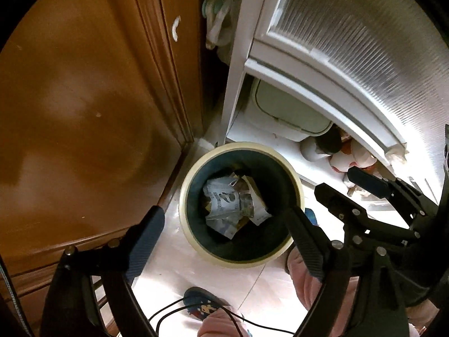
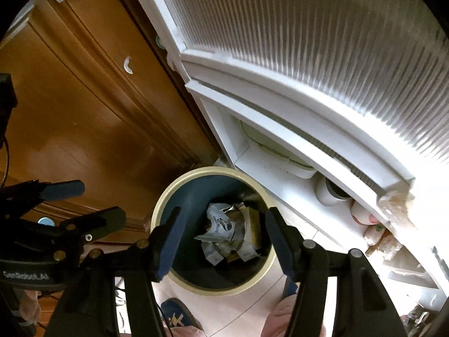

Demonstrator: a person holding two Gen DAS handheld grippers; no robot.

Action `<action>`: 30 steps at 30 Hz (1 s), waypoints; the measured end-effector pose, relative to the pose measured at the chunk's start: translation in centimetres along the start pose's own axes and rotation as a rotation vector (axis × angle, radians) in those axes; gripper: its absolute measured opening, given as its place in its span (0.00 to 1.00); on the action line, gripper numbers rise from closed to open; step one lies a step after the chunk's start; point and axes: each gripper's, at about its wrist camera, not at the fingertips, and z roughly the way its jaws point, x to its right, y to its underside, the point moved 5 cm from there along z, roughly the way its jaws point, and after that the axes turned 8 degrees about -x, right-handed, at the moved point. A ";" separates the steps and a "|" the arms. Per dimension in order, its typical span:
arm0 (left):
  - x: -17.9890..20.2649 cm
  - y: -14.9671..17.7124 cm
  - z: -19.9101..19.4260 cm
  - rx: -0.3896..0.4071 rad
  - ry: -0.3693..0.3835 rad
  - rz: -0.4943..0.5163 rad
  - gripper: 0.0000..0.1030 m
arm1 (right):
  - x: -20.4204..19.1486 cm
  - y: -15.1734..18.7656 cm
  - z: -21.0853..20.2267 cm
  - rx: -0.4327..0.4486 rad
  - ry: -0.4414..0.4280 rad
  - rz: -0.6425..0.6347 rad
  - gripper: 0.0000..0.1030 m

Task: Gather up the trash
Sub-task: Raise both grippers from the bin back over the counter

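Two handheld grippers hang over a round waste bin (image 1: 241,205) with a cream rim and dark blue inside, standing on a pale tiled floor (image 1: 174,278) in the corner between a brown wooden cabinet (image 1: 84,112) and a white door with ribbed glass (image 1: 350,42). Crumpled paper wrappers and torn cartons (image 1: 234,206) lie in a heap at the bottom of the bin, seen from both wrist cameras. The left gripper (image 1: 224,238) is spread wide with nothing between its fingers, and the right gripper (image 2: 221,241), directly above the bin mouth, is likewise wide open and empty; each also shows at the edge of the other's view. Feet in patterned blue slippers (image 1: 202,303) stand just beside the bin, and a thin black cable (image 1: 179,309) loops across the floor near them. Judging by the empty jaws and the pile below, the drop looks done, and more trash may remain to fetch. Risks from here appear modest: a low swing of either tool could knock the light bin over and spill its contents, the trailing cable could snag a foot, and the two grippers, held near each other, could collide
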 end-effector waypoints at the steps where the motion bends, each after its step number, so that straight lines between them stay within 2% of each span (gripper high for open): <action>1: 0.1 0.1 -0.4 0.003 -0.001 0.000 0.86 | 0.1 0.2 -0.5 0.002 0.001 0.000 0.59; 12: 0.2 2.5 -8.2 0.021 0.001 -0.008 0.86 | -1.0 0.9 -8.6 0.011 0.004 -0.001 0.59; 18: 1.8 3.0 -16.0 0.074 0.006 0.028 0.86 | -3.4 0.4 -15.4 0.047 -0.014 -0.049 0.59; 30: 3.0 1.6 -33.5 0.275 0.020 0.040 0.86 | -8.1 -3.9 -31.9 0.205 -0.073 -0.243 0.59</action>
